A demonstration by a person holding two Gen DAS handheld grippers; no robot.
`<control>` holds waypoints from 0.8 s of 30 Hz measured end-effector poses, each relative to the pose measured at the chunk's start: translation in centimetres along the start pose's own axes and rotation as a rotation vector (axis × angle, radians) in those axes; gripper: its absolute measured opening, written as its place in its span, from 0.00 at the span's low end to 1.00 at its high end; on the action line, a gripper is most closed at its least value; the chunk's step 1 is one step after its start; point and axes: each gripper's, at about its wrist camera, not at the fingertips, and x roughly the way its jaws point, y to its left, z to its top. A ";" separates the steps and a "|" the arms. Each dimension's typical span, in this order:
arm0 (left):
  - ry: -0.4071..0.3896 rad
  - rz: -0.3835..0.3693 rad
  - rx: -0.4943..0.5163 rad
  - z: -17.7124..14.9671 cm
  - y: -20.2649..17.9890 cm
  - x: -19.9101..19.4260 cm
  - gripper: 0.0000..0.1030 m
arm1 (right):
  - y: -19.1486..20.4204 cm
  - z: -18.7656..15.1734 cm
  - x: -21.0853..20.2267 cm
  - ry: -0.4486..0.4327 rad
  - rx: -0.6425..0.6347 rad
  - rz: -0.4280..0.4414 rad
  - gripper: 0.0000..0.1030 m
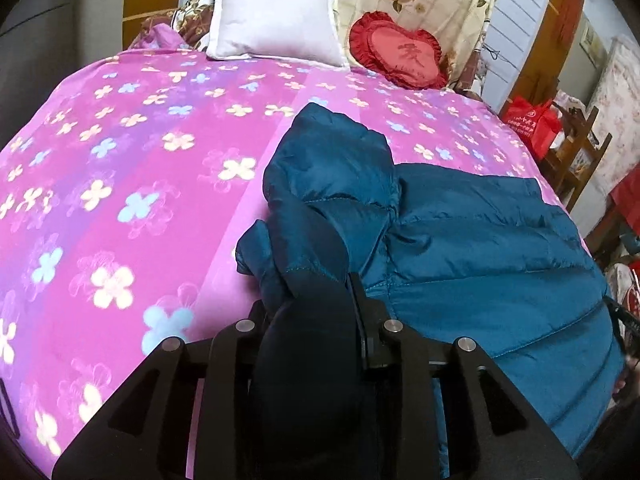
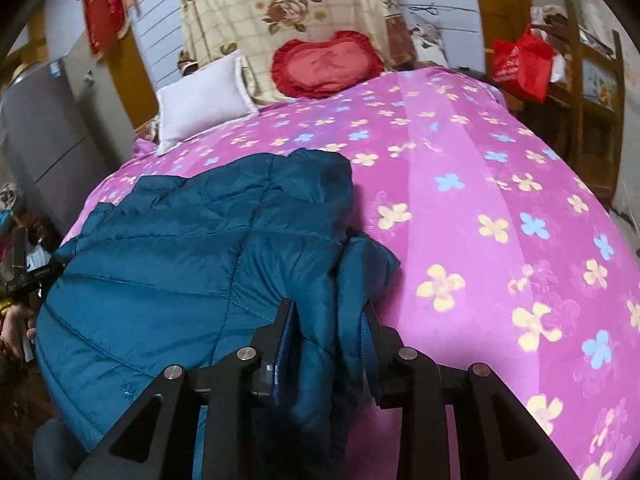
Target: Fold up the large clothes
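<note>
A teal quilted puffer jacket (image 1: 472,248) lies on a pink flowered bedspread (image 1: 120,184). My left gripper (image 1: 316,304) is shut on a bunched fold of the jacket at its left edge, and the cloth hides the fingertips. In the right wrist view the jacket (image 2: 180,248) spreads to the left on the bedspread (image 2: 500,220). My right gripper (image 2: 330,320) is shut on a thick fold at the jacket's right edge, with cloth filling the gap between the fingers.
A white pillow (image 1: 276,20) and a red heart cushion (image 1: 400,56) lie at the head of the bed, below a rose-print blanket (image 2: 280,12). A red bag (image 2: 520,66) and wooden furniture (image 2: 592,92) stand by the bed.
</note>
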 end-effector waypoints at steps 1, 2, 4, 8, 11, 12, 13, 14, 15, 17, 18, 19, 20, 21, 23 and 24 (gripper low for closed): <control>-0.002 0.003 0.004 0.1 -0.1 0.1 0.25 | 0.0 -0.1 0.1 0.003 -0.003 -0.018 0.28; -0.004 0.005 0.007 0.1 -0.1 0.1 0.25 | 0.2 -0.1 0.2 0.010 0.000 -0.023 0.28; -0.011 0.003 0.004 0.5 -0.2 0.5 0.25 | 0.4 -0.1 0.7 0.018 -0.006 -0.045 0.28; -0.015 0.013 0.023 1.2 -0.2 1.7 0.30 | 0.3 -0.2 1.0 0.007 0.004 -0.081 0.28; 0.019 0.005 -0.005 1.4 0.6 2.1 0.44 | 0.5 0.1 0.3 -0.002 0.011 -0.110 0.37; 0.028 -0.014 -0.018 1.4 1.0 2.1 0.51 | 0.6 0.2 -0.2 0.013 0.025 -0.123 0.50; 0.050 -0.051 -0.040 1.5 1.7 1.9 0.55 | 0.8 0.2 -0.5 0.025 0.031 -0.118 0.57; 0.066 -0.070 -0.059 1.6 2.5 1.6 0.60 | 1.0 0.3 -1.2 0.034 0.034 -0.101 0.58; 0.062 -0.079 -0.073 1.7 3.1 1.1 0.60 | 1.5 0.4 -2.4 0.021 0.026 -0.098 0.59; 0.031 -0.091 -0.105 2.1 4.6 -0.7 0.60 | 2.7 0.4 -4.5 -0.013 0.005 -0.115 0.67; 0.016 -0.084 -0.115 2.2 5.3 -2.1 0.61 | 3.6 0.4 -5.9 -0.038 -0.009 -0.128 0.79; 0.007 -0.068 -0.106 2.2 5.3 -3.0 0.61 | 4.7 0.3 -7.2 -0.063 -0.025 -0.141 0.90; -0.020 -0.022 -0.075 1.9 4.9 -4.5 0.61 | 5.5 0.2 -7.8 -0.078 -0.034 -0.146 0.93; -0.046 0.002 -0.044 1.4 4.2 -5.8 0.61 | 6.8 -0.2 -8.9 -0.110 -0.049 -0.136 0.93; -0.086 -0.015 0.025 0.1 2.1 -8.1 0.61 | 8.7 -0.8 -10.0 -0.150 -0.064 -0.083 0.93; -0.102 -0.038 0.050 -0.5 1.3 -8.8 0.61 | 9.8 -1.2 -10.2 -0.161 -0.062 -0.046 0.94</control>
